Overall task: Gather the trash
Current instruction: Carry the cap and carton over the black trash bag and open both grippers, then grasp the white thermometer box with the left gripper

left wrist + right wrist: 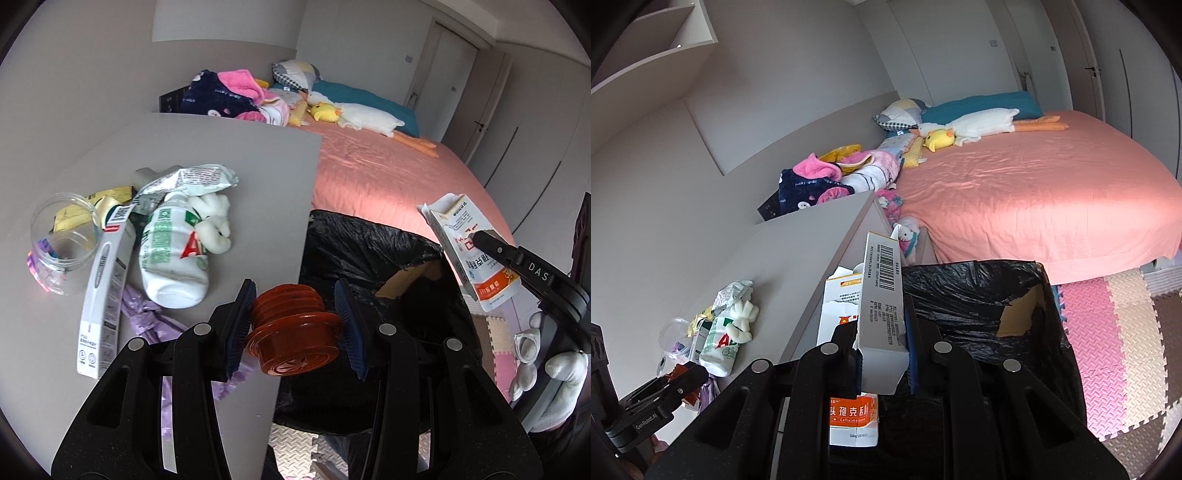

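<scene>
Blue-padded fingers of the left gripper (295, 325) are spread partway and pinch an orange ribbed bottle (291, 332) between them, held at the grey table's (221, 147) edge, just beside the black-lined trash box (979, 295). Over that trash box, the right gripper (884, 362) is pressed onto a torn white-and-orange medicine carton (879, 306), pads flat against both sides. Left of the trash box, more litter lies on the table: a white plastic bottle (173, 258) on its side, a crumpled foil wrapper (192, 177), a long white box (105, 299), a clear jar (62, 243) and a purple bag (147, 314). Beyond the trash box spreads a pink bed (1034, 177) with stuffed toys; foam mats (1115, 332) cover the floor to its right.
</scene>
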A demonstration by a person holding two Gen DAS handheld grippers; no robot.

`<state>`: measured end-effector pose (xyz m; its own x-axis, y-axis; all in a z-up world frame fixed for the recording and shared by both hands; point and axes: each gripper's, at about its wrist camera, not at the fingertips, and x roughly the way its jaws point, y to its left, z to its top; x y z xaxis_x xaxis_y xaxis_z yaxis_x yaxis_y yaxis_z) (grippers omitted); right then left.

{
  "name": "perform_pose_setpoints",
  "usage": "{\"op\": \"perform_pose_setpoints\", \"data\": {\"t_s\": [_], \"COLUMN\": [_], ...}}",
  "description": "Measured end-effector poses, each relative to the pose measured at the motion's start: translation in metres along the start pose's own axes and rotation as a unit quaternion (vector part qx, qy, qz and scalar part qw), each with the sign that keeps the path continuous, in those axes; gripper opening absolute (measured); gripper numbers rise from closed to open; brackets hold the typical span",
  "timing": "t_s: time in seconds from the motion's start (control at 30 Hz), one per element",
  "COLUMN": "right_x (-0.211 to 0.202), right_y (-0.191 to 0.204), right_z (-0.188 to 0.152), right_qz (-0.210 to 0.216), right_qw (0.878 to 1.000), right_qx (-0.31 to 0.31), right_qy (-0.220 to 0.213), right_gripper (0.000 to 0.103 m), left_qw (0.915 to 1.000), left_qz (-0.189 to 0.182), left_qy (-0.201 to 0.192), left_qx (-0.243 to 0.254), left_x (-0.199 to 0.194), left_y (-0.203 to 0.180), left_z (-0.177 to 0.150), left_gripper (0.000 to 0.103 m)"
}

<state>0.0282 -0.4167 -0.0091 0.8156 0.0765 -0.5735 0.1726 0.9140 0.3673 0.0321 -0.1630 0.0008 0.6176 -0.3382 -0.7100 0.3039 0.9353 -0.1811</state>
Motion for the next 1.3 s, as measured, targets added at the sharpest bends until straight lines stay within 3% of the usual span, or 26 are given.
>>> {"op": "perform_pose_setpoints", "data": {"t_s": [0.27, 0.33, 0.4, 0.43, 0.47, 0.53, 0.83, 1.3], "right_x": [-0.007, -0.008, -0.01, -0.013, -0.016, -0.019, -0.016, 0.005], "right_y": [-0.021, -0.025, -0.028, -0.031, -0.034, -0.039, -0.032, 0.021], "right_z": [0.004, 0.005, 0.005, 0.004, 0.004, 0.005, 0.004, -0.009], "right_qz": [-0.015, -0.013, -0.029, -0.038, -0.042, -0.043, -0.039, -0.013], "right_qw": [1.0, 1.0, 0.999, 0.999, 0.998, 0.998, 0.998, 1.0], "right_qx": [0.017, 0.017, 0.026, 0.034, 0.04, 0.046, 0.042, -0.001], "right_qy": [-0.009, -0.004, -0.009, -0.019, -0.029, -0.032, -0.027, 0.003], "right_gripper": [0.018, 0.018, 0.034, 0.058, 0.067, 0.067, 0.067, 0.067], "left_qw": [0.9991, 0.9979, 0.9969, 0.9972, 0.9969, 0.9959, 0.9979, 0.9997], "left_qz": [-0.032, -0.054, -0.069, -0.068, -0.071, -0.081, -0.061, -0.023], "left_qy": [0.018, 0.023, 0.022, 0.008, 0.003, 0.008, 0.012, -0.003], "left_qx": [0.02, 0.025, 0.03, 0.03, 0.033, 0.038, 0.02, -0.012], "left_x": [0.023, 0.029, 0.031, 0.03, 0.03, 0.031, 0.026, 0.002], "left_y": [-0.036, -0.045, -0.053, -0.057, -0.06, -0.064, -0.047, 0.007], "left_z": [0.005, 0.005, 0.005, 0.004, 0.004, 0.003, 0.002, -0.004], "left_gripper": [0.044, 0.046, 0.096, 0.097, 0.097, 0.097, 0.097, 0.097]}}
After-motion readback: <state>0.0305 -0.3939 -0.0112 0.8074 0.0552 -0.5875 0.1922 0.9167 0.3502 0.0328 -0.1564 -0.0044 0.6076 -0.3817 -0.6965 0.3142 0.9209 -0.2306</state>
